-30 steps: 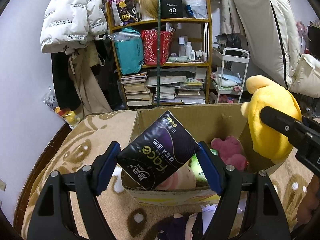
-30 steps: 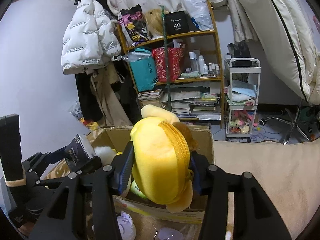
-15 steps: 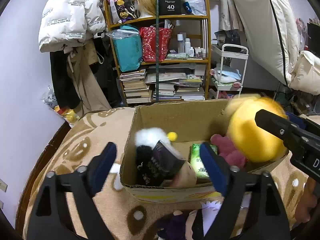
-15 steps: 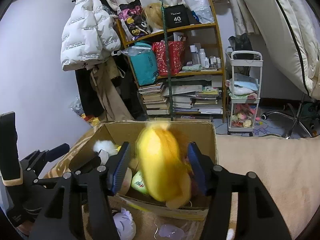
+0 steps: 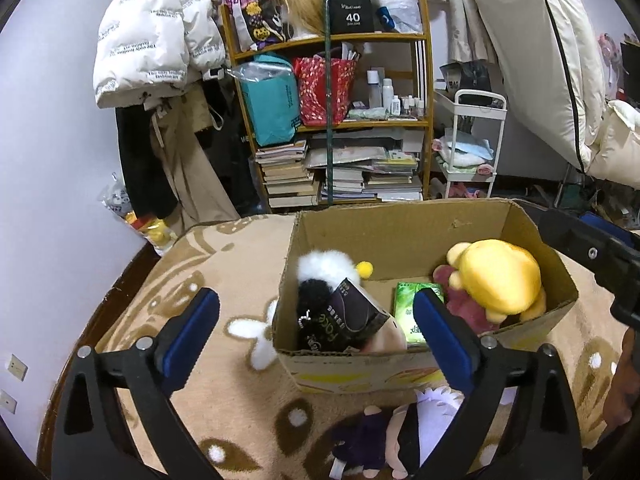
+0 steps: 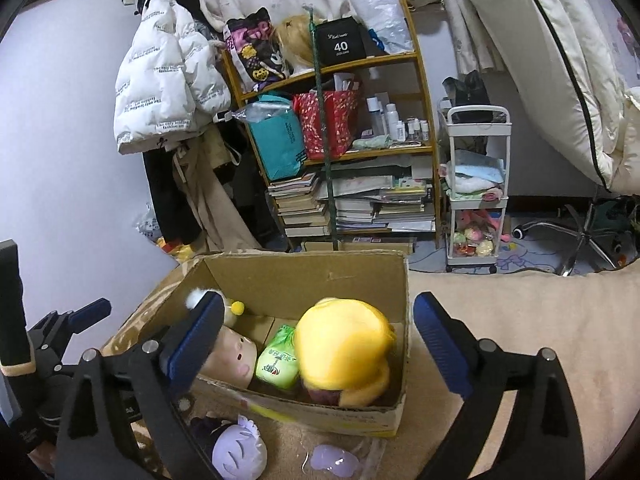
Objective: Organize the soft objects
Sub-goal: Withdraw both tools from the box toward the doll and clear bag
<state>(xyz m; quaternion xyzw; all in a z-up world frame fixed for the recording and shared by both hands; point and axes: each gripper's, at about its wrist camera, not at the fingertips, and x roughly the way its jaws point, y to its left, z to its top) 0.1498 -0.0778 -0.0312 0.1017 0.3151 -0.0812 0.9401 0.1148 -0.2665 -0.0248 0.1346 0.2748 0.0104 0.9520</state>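
Left tongs (image 5: 316, 336): spread wide and grasping nothing, blue pads hovering over the near left part of the cardboard box (image 5: 400, 236).
Right tongs (image 6: 318, 344): likewise released, jaws wide apart above the box, nothing between them.
Cardboard box: open-topped, standing on a beige patterned blanket (image 5: 224, 276) with white flower shapes.
Yellow plush (image 5: 500, 280): lying inside the box at its right end, resting on a dark pink plush (image 5: 460, 304); slightly blurred in both views.
Black tissue pack (image 5: 344, 322): tilted in the near left corner of the box, leaning among a black-and-white fluffy toy (image 5: 320, 276) with a small yellow pompom (image 5: 365, 268).
Green tissue pack (image 5: 414, 312): in the box between the black pack and the plush pile.
Doll head (image 6: 234, 354): pale face with a dot eye, inside the box against its near wall, seen from the right wrist.
Outside the box: a purple-haired plush (image 6: 240, 454) and a small lilac item (image 6: 334, 460) on the blanket just in front of the box.
Background: a wooden shelf (image 5: 332, 120) crowded with books and bags, a white puffer jacket (image 5: 152, 36) hanging to its left, a white trolley (image 5: 472, 140) to its right.
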